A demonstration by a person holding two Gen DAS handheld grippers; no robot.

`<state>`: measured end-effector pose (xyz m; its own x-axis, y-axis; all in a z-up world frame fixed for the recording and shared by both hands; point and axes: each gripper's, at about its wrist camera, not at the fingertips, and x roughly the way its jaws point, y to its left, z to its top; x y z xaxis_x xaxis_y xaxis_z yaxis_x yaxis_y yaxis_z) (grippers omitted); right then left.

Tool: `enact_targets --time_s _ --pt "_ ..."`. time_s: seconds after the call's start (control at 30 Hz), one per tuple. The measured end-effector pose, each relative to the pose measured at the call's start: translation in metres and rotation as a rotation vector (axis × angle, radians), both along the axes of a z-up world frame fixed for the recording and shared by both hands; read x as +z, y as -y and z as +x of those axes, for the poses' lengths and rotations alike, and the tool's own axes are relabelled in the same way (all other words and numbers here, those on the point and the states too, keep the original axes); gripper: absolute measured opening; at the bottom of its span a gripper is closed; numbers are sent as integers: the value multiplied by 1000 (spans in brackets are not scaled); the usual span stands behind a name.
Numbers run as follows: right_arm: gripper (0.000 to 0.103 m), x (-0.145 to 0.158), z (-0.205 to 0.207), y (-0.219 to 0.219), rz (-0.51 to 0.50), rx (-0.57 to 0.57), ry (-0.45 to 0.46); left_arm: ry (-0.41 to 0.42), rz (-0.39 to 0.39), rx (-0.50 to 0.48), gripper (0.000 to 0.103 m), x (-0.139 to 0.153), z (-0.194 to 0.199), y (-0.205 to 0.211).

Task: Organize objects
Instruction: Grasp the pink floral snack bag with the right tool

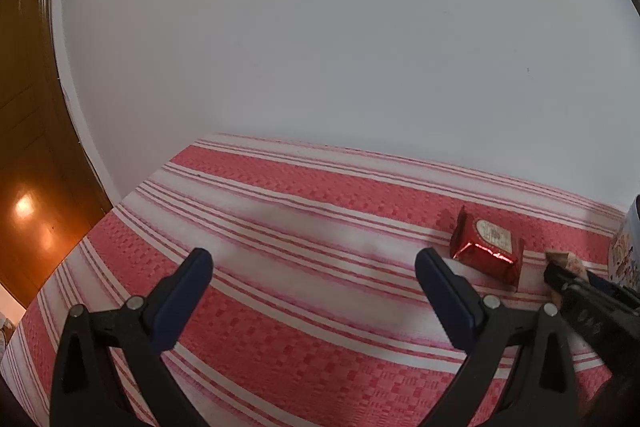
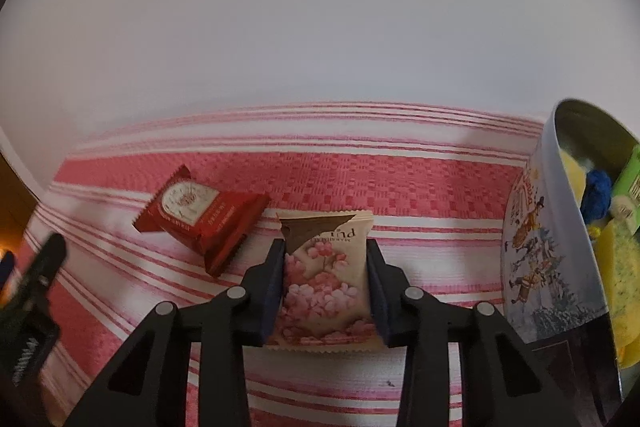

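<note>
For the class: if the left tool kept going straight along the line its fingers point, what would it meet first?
Probably only the striped tablecloth. The left tool stands open with nothing between its fingers; the red packet lies off to its right, apparently outside that line, though depth is unclear.

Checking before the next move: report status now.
Right hand-held gripper shut on the cream snack packet. Left hand-held gripper open, holding nothing. Red packet lies apart on the cloth. Tin at right, path unobstructed.
</note>
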<state>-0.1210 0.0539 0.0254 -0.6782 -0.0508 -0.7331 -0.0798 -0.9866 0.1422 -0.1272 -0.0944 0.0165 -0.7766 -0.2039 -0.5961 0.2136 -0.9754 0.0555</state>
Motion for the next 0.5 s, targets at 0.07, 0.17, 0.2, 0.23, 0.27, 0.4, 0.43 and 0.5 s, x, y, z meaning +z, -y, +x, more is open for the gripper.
enact_targets --time_s 0.07,0.17,0.2,0.23,0.27,0.4,0.43,0.5 --pt "40 2 3 -7 -49 -2 -27 12 -4 -4 103 -1 -3 -1" --pt "40 9 4 -11 -64 -9 -72 26 -14 -11 103 -4 -6 -4" --pt "40 11 6 -10 -54 -13 -89 28 -20 -12 103 -4 -6 -5" --pt "41 15 8 -11 -32 -22 -115 30 -29 -15 103 -4 -5 -8" --pt "41 16 6 -15 -11 -30 -138 31 -37 -18 103 -4 -5 -10" --pt "41 27 15 -12 64 -63 -209 47 -55 -65 102 -6 -9 -24" --pt "41 28 16 -12 74 -67 -221 49 -49 -75 102 -6 -11 -28" --pt "41 32 17 -10 89 -76 -238 49 -38 -101 102 -6 -15 -38"
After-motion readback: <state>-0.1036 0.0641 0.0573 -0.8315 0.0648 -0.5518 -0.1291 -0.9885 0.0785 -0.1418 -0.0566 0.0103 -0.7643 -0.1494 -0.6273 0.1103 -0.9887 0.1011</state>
